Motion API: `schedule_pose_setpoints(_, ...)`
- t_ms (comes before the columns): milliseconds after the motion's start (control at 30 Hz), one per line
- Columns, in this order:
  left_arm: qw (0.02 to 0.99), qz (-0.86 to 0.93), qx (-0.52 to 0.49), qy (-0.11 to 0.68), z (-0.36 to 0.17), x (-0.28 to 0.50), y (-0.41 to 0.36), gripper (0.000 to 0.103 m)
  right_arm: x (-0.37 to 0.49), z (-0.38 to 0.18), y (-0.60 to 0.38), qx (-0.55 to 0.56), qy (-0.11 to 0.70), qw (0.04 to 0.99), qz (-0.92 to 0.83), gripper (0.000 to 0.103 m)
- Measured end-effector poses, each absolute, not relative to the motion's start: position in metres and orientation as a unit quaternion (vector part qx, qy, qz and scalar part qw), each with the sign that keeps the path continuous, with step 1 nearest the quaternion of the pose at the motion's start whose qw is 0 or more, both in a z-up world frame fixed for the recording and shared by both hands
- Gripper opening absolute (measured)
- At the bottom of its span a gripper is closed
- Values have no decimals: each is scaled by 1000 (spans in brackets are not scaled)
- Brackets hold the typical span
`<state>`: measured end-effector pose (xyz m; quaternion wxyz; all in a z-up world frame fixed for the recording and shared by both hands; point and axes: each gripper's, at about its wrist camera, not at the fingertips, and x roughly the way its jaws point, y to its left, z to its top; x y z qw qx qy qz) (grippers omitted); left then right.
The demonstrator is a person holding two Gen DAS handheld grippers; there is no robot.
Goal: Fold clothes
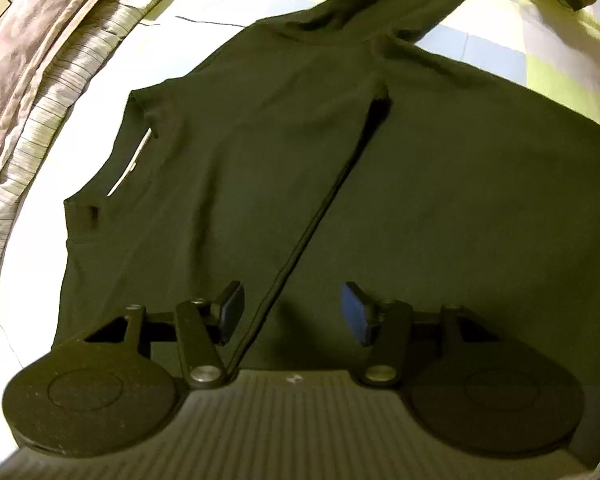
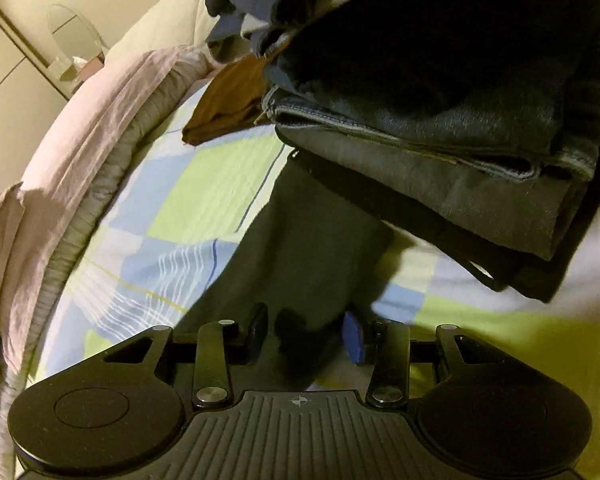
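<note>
A dark long-sleeved shirt [image 1: 440, 200] lies spread on the checked bed sheet [image 1: 500, 56]. One sleeve is folded across its body, with the sleeve's edge [image 1: 328, 200] running diagonally. My left gripper [image 1: 294, 314] is open just above the shirt's body, with the folded edge between its pads. In the right wrist view the other sleeve [image 2: 300, 240] stretches over the sheet [image 2: 204, 184] and runs between my right gripper's [image 2: 306, 336] fingers. The fingers stand apart around the sleeve; whether they pinch it is unclear.
A stack of folded dark clothes and jeans [image 2: 440, 120] lies right of the sleeve, with a brown garment [image 2: 228, 104] behind it. A pink and striped bedcover [image 1: 48, 80] is bunched along the bed's left side; it also shows in the right wrist view [image 2: 60, 184].
</note>
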<state>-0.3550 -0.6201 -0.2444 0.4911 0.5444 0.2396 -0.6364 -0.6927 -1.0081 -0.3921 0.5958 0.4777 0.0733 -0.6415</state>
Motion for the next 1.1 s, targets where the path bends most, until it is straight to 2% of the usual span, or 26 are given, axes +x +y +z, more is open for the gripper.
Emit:
schedule_pose_setpoints(33, 494, -636, 542, 241, -242, -354, -618, 50, -689, -385, -1006, 470, 79, 600, -643, 6)
schedule_pose_setpoints(133, 508, -633, 532, 242, -232, -347, -606, 50, -657, -356, -1002, 424, 112, 654, -617, 6)
schedule_pose_setpoints(267, 544, -619, 511, 243, -219, -324, -582, 50, -560, -296, -981, 318, 148, 770, -533, 6)
schedule_pose_setpoints(400, 586, -594, 490, 254, -206, -291, -548, 50, -443, -223, -902, 205, 127, 882, -404, 6)
schedule_pose_setpoints(500, 621, -570, 468, 266, -195, -260, -517, 50, -360, -203, -808, 136, 127, 939, -289, 6)
schedule_pose_setpoints(533, 629, -562, 462, 273, -192, -250, -507, 50, -334, -214, -779, 116, 149, 949, -252, 6)
schedule_pose_setpoints(567, 635, -555, 458, 280, -192, -240, -496, 50, -306, -233, -749, 88, 187, 956, -210, 19)
schedule_pose_setpoints(600, 640, -548, 455, 287, -191, -230, -485, 50, -280, -254, -721, 60, 230, 955, -178, 38)
schedule_pose_setpoints(633, 642, -545, 455, 290, -191, -222, -476, 50, -259, -278, -697, 38, 277, 947, -158, 69)
schedule_pose_setpoints(700, 646, -537, 454, 296, -192, -207, -458, 50, -242, -309, -667, 47, 326, 937, -117, 70)
schedule_pose_setpoints(833, 649, -533, 445, 312, -201, -186, -441, 50, -256, -326, -653, 81, 356, 922, -128, 70)
schedule_pose_setpoints(1100, 640, -561, 392, 349, -222, -167, -484, 50, -339, -332, -705, 135, 442, 847, -263, 70)
